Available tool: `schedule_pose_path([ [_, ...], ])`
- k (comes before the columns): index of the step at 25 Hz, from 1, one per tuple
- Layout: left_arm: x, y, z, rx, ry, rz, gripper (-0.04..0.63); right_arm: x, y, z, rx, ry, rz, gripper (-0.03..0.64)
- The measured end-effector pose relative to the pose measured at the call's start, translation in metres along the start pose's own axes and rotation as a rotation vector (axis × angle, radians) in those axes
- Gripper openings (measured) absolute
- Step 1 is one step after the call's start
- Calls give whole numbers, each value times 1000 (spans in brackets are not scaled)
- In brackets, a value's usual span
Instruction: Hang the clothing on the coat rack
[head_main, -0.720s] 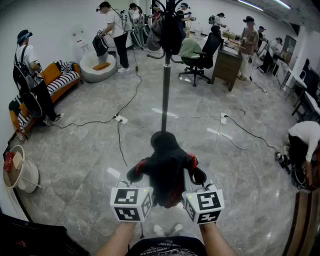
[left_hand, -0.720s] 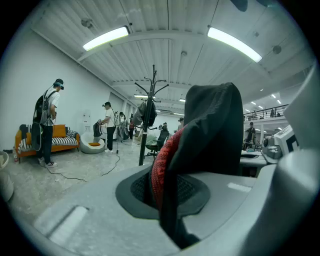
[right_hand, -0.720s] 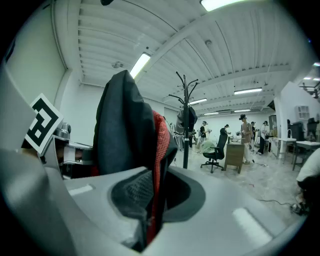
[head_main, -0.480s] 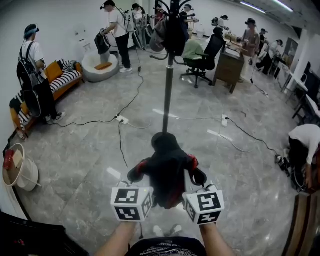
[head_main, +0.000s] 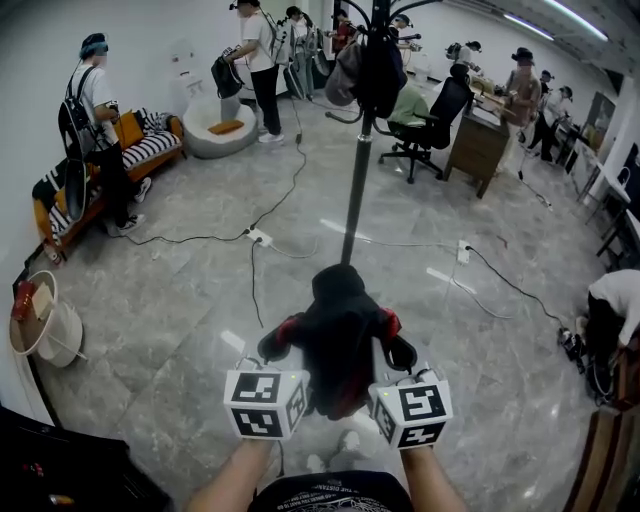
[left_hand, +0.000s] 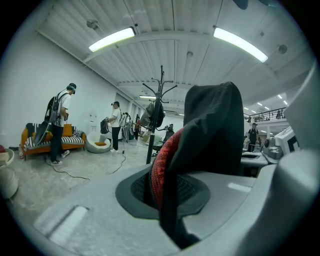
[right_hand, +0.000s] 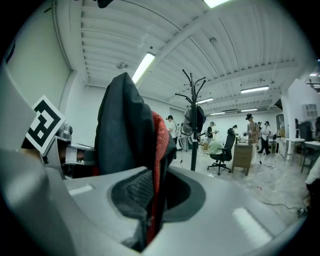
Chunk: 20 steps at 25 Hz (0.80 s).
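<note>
Black-and-red garment (head_main: 335, 335): held up between both grippers above the marble floor (head_main: 180, 300).
Left gripper (head_main: 275, 348): jaws pinching the garment's left edge.
Right gripper (head_main: 398, 352): jaws pinching its right edge.
Coat rack (head_main: 357, 190): upright beyond the garment, well apart from it, bearing dark clothing on its hooks.
</note>
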<state>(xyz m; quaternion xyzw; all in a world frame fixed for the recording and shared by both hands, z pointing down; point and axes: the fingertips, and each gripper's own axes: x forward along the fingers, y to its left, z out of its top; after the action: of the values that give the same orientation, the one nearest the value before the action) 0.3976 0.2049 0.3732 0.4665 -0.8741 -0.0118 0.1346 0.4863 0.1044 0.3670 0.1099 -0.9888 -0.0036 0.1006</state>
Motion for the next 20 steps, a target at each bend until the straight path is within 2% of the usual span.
schedule_pose_path([
  [7,20,28,4,-7,3,57,25,39,2,2,-1,-1,53,21],
  [20,94,75,29,-14,4,164,25,137,-15,22,18,-24,171,21],
])
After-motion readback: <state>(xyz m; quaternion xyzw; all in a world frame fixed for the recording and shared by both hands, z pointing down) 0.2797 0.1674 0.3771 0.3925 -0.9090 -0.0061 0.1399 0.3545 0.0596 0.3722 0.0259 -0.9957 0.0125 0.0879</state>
